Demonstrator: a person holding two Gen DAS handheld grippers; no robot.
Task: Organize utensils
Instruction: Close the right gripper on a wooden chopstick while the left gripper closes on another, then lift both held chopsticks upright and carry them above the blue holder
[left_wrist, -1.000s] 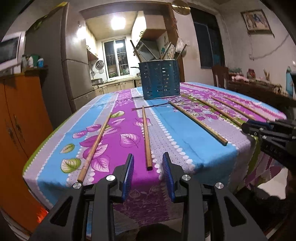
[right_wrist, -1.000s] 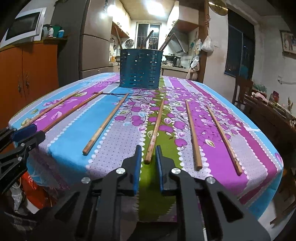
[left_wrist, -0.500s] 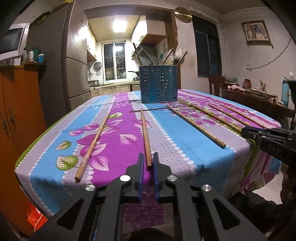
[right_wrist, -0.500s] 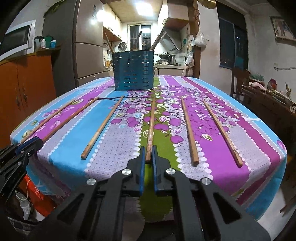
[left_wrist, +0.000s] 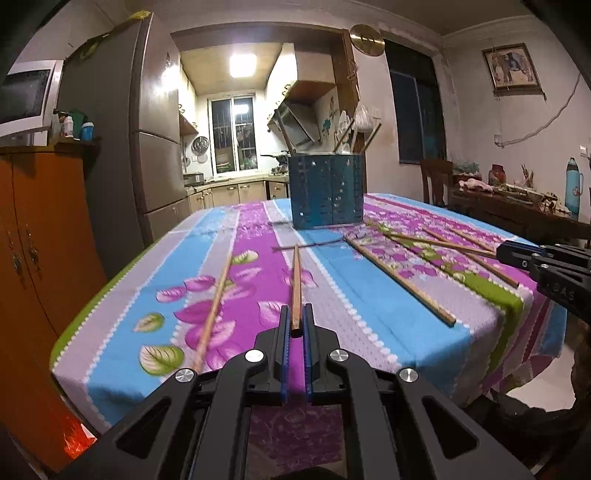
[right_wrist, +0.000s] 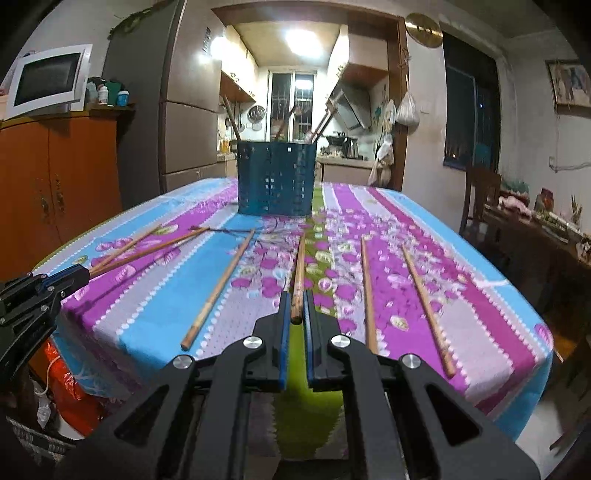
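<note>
Several wooden chopsticks lie on a floral tablecloth (left_wrist: 373, 291). A blue perforated utensil holder (left_wrist: 326, 192) stands at the far end of the table with a few sticks in it; it also shows in the right wrist view (right_wrist: 276, 177). My left gripper (left_wrist: 294, 325) is shut on the near end of one chopstick (left_wrist: 295, 284), lifted slightly off the cloth. My right gripper (right_wrist: 296, 314) is shut on the near end of another chopstick (right_wrist: 299, 273). Each gripper shows in the other's view, the right gripper (left_wrist: 546, 266) at the right edge, the left gripper (right_wrist: 37, 291) at the left edge.
Loose chopsticks (left_wrist: 214, 310) (left_wrist: 399, 280) lie beside the left-held one, and others (right_wrist: 218, 291) (right_wrist: 367, 291) (right_wrist: 424, 302) beside the right-held one. An orange cabinet (left_wrist: 40, 258) and a fridge (left_wrist: 122, 147) stand to the left. A wooden side table (right_wrist: 535, 251) stands to the right.
Both grippers closed on the near ends of their chopsticks and lifted them a little. The views moved forward over the table edge.
</note>
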